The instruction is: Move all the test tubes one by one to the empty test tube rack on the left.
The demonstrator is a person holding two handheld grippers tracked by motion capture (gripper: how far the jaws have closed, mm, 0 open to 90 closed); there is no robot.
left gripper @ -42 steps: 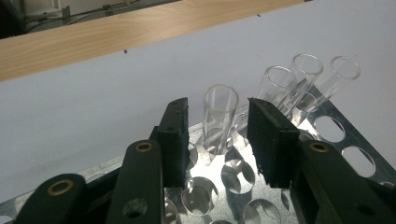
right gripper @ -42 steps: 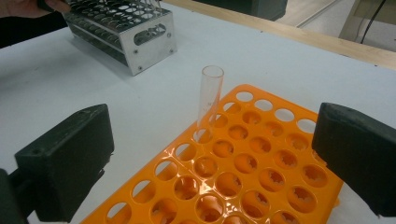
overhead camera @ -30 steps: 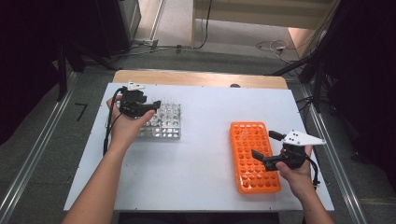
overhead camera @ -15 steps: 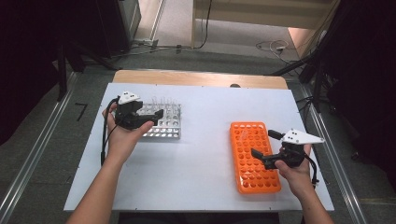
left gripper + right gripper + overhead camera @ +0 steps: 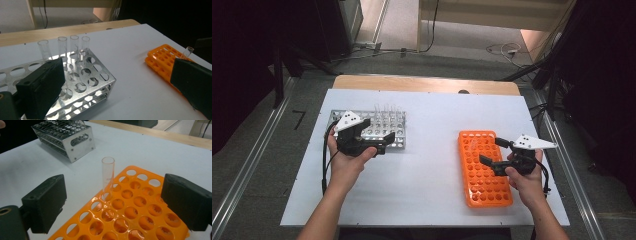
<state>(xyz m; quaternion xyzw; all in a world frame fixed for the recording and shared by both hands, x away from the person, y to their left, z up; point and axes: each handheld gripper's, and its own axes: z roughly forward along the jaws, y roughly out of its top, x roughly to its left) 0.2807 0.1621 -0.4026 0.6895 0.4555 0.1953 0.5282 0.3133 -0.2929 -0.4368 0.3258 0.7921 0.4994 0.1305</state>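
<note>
**Now one tube stands in the orange rack**

Here we see a clear tube (image 5: 108, 173) upright in a far-corner hole of the orange rack (image 5: 484, 170), presumably moved from the metal rack (image 5: 384, 131), where four more tubes (image 5: 65, 48) wait in the back row. Our right gripper (image 5: 112, 205) hovers just behind it, jaws spread and lately narrowing slightly, gripping nothing. Our left gripper (image 5: 379, 142) sits beside the metal rack, jaws just opened wide and empty, likely readying for another tube. Both racks rest well apart on the white worktop (image 5: 432, 125).
</note>
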